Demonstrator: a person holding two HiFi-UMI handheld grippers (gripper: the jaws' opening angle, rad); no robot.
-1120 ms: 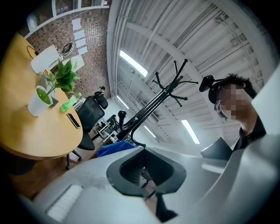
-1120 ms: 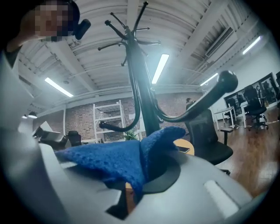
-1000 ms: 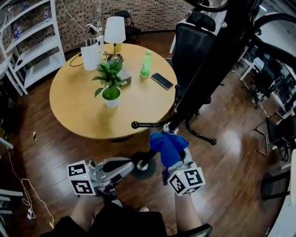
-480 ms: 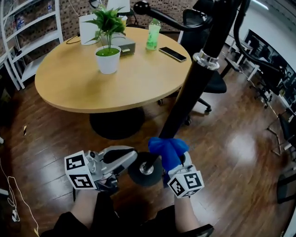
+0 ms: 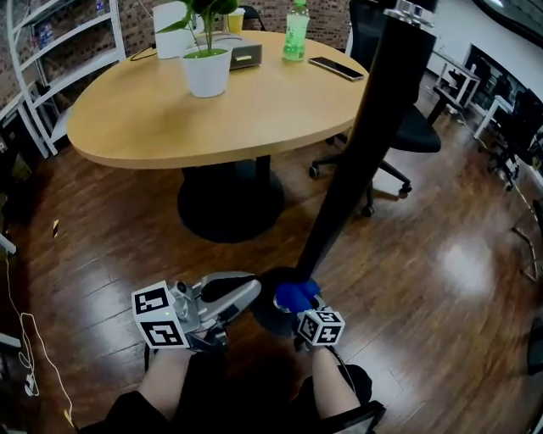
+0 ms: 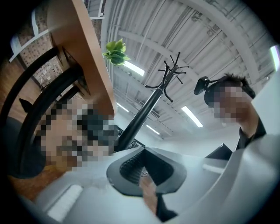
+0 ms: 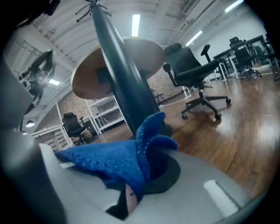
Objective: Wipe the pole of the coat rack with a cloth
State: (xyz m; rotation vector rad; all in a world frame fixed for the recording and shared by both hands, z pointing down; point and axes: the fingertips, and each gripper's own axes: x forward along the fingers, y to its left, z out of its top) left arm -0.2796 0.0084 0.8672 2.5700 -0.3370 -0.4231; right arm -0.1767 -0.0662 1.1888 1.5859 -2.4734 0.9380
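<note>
Wood-plank floor [image 5: 475, 254], dark brown and glossy, fills the head view. A round, light wooden worktop [image 5: 254, 110] on a dark pedestal stands on the far left. The black pole [image 5: 356, 161] of the coat rack is the long element of the scene. Its axis runs from a dark round base [image 5: 265, 312] on the floor, close to the person, up and away to the far right. The lower end points at the person's knees. In the left gripper view the upper end carries branching hooks against the ceiling. Whether the pole is plumb or leaning cannot be told. A black office chair [image 5: 416, 136] stands behind the pole, to the right of the worktop. A potted plant [image 5: 206, 63], a green bottle [image 5: 295, 19] and a phone [image 5: 337, 68] rest on the worktop. The left claw [image 5: 253, 290] hangs just left of the base with its jaws together and nothing between them. The right claw [image 5: 302, 307] is clamped on a blue cloth [image 5: 295, 295]. The cloth is bunched against the foot of the pole, just above the base.
</note>
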